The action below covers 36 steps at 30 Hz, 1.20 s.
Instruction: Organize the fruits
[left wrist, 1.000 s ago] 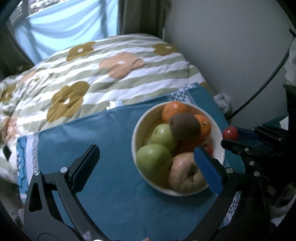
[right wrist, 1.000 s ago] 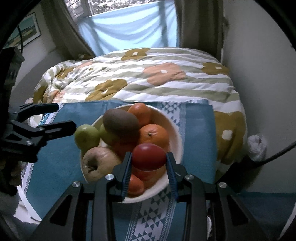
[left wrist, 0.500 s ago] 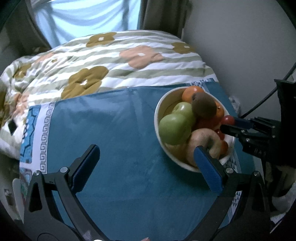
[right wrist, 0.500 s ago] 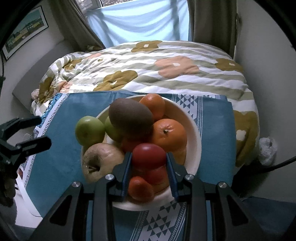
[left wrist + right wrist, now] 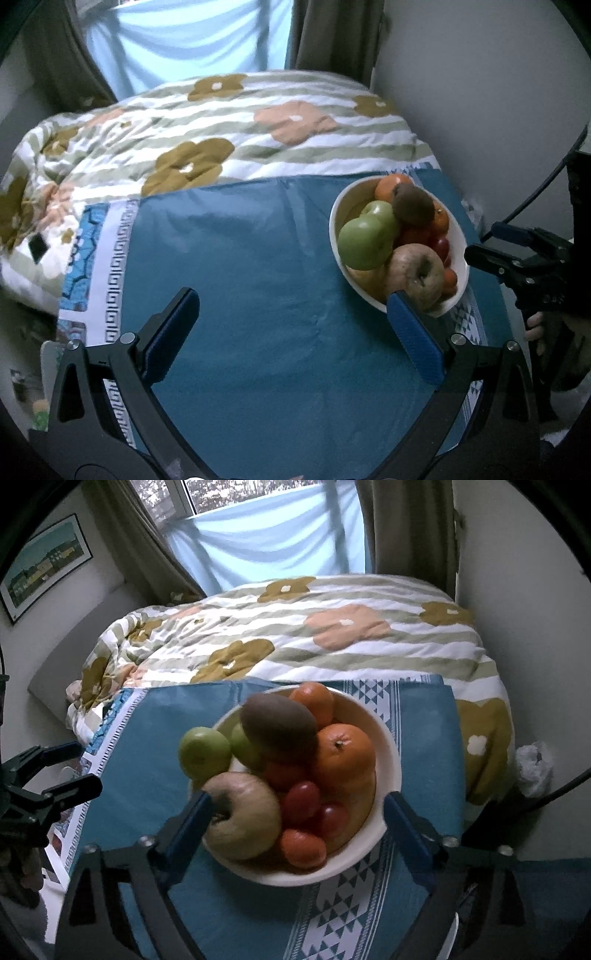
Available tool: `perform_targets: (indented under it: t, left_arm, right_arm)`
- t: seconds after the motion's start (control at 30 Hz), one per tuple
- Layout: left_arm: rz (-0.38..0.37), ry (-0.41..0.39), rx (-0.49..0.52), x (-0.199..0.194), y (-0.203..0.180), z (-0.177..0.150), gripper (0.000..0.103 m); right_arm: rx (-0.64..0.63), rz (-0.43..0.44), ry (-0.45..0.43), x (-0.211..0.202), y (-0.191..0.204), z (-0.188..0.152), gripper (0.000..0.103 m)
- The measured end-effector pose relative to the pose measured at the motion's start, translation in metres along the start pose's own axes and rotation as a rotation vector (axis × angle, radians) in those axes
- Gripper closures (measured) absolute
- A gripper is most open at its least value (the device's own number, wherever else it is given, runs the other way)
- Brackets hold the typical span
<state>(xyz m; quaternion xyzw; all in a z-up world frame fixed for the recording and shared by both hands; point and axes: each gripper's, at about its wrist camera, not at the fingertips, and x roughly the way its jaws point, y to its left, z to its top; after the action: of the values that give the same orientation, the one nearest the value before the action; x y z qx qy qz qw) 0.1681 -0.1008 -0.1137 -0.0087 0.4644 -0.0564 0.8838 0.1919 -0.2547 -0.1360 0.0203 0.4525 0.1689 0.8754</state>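
Red tomato (image 5: 301, 802) now in bowl (image 5: 391, 746), right gripper (image 5: 297, 812) fingers opening, left gripper (image 5: 291, 328) fingers apart.

No legible text, label, brand, number or sign anywhere in either wrist view.

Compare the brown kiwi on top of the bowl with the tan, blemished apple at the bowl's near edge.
The fuzzy brown kiwi is oval and dark brown; the tan, blemished apple is rounder, paler and yellowish. The kiwi sits on top of the pile, resting on other fruit, while the apple sits lower, against the near rim of the white bowl. The apple shows a dark stem dimple; the kiwi shows none. Both lie in the same bowl, untouched by either tool.
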Motion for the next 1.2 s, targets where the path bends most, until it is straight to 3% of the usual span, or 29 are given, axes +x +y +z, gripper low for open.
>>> perform_targets:
  t: [0.13,0.23,0.63,0.97,1.2]
  left_arm:
    - [0.027,-0.037,0.001,-0.032,0.009,-0.004,0.0]
    - [0.053,-0.077,-0.013,-0.062,0.02,-0.009,0.0]
    - [0.154,-0.238,-0.066,-0.182,0.058,-0.055,0.0]
    - [0.143,-0.338,-0.058,-0.223,0.068,-0.088,0.0]
    - [0.122,-0.369,-0.052,-0.231,0.073,-0.091,0.0]
  right_arm:
    - [0.0,-0.027,-0.043,-0.029,0.021,0.0,0.007]
    - [-0.004,-0.048,-0.077,-0.057,0.044,-0.002,0.0]
    - [0.047,-0.174,-0.16,-0.148,0.134,-0.028,0.0]
    - [0.058,-0.224,-0.237,-0.175,0.169,-0.057,0.0]
    - [0.053,-0.257,-0.276,-0.186,0.181,-0.059,0.0]
